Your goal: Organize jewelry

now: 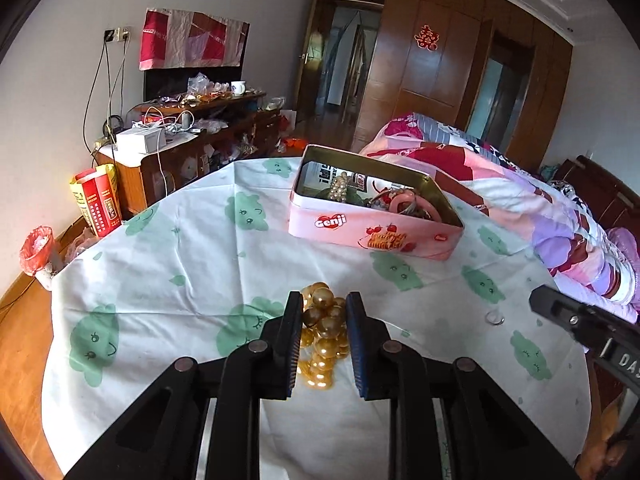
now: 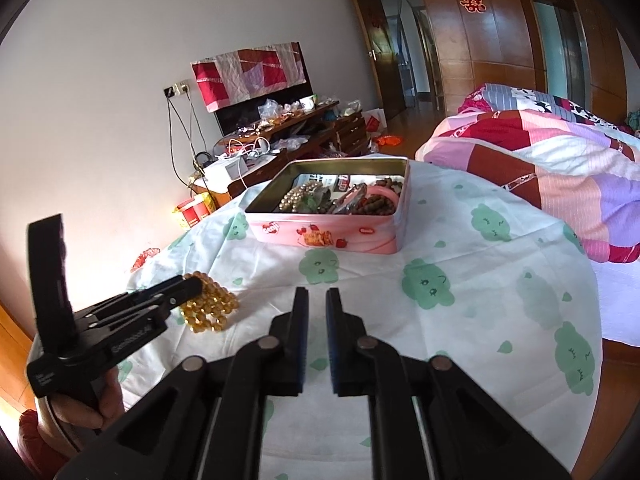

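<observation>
A gold bead bracelet (image 1: pixel 322 332) lies on the white cloth with green prints, between the fingers of my left gripper (image 1: pixel 323 300). The jaws are open around it and I cannot tell if they touch it. From the right wrist view the same bracelet (image 2: pixel 210 304) shows beside the left gripper (image 2: pixel 188 282). My right gripper (image 2: pixel 317 296) is nearly closed with a narrow gap, empty, above bare cloth. A pink tin box (image 1: pixel 360 232) holding pearls, bangles and beads stands at the far side, also in the right wrist view (image 2: pixel 320 236). A small silver ring (image 1: pixel 495 317) lies on the cloth at the right.
The round table (image 1: pixel 160 240) is covered by the cloth. A bed with a patchwork quilt (image 1: pixel 520 200) lies to the right. A cluttered wooden cabinet (image 1: pixel 192 132) stands at the far left. A red and yellow bag (image 1: pixel 96 200) is by the table's left edge.
</observation>
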A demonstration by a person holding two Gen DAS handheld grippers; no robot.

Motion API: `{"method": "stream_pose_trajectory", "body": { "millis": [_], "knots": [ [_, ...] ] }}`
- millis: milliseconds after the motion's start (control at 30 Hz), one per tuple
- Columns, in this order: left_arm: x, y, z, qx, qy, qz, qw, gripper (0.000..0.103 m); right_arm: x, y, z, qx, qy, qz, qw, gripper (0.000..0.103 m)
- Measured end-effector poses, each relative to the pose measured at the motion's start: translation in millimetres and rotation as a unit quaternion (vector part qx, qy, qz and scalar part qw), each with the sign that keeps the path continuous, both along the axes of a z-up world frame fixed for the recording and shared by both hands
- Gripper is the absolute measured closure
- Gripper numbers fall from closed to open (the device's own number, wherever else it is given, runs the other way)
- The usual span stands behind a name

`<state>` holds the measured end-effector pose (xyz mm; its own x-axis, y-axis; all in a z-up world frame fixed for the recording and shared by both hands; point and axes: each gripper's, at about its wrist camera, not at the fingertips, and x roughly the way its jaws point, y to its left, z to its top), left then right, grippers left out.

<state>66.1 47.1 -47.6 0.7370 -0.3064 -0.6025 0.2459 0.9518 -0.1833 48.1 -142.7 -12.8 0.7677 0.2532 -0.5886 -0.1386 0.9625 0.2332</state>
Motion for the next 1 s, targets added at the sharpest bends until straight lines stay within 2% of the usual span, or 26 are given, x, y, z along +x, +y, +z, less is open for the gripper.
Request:
{"method": "stream_pose_trajectory", "body": {
  "millis": [167, 300, 367, 433, 633, 800, 1000],
  "knots": [
    [-1, 1, -1, -0.003, 0.001, 0.004, 1.0000, 0.081, 4, -8, -6, 0.001, 0.013, -0.008, 1.000, 0.091],
    [-5, -2, 1, 0.002, -0.009, 0.004, 1.0000, 0.081, 8, -11, -15, -0.025, 0.045, -0.001, 0.999, 0.089],
    [-4, -2, 0, 0.002, -0.007, 0.002, 1.0000, 0.081, 8, -14, -24, -0.031, 0.065, -0.002, 0.997, 0.073],
    [-3, -2, -1, 0.002, -0.003, 0.002, 1.0000, 0.081, 5, -19, -31, -0.033, 0.078, -0.007, 0.996, 0.063],
    [-3, -2, -1, 0.000, -0.003, 0.002, 1.0000, 0.081, 1, -31, -46, -0.021, 0.108, -0.014, 0.994, 0.062],
    [-4, -2, -1, -0.001, -0.005, 0.002, 1.0000, 0.081, 0, -47, -33, -0.022, 0.089, -0.046, 0.995, 0.062],
    [-5, -2, 0, -0.002, -0.006, 0.003, 1.0000, 0.081, 36, -47, -44, -0.092, 0.125, -0.055, 0.986, 0.062]
  ]
}}
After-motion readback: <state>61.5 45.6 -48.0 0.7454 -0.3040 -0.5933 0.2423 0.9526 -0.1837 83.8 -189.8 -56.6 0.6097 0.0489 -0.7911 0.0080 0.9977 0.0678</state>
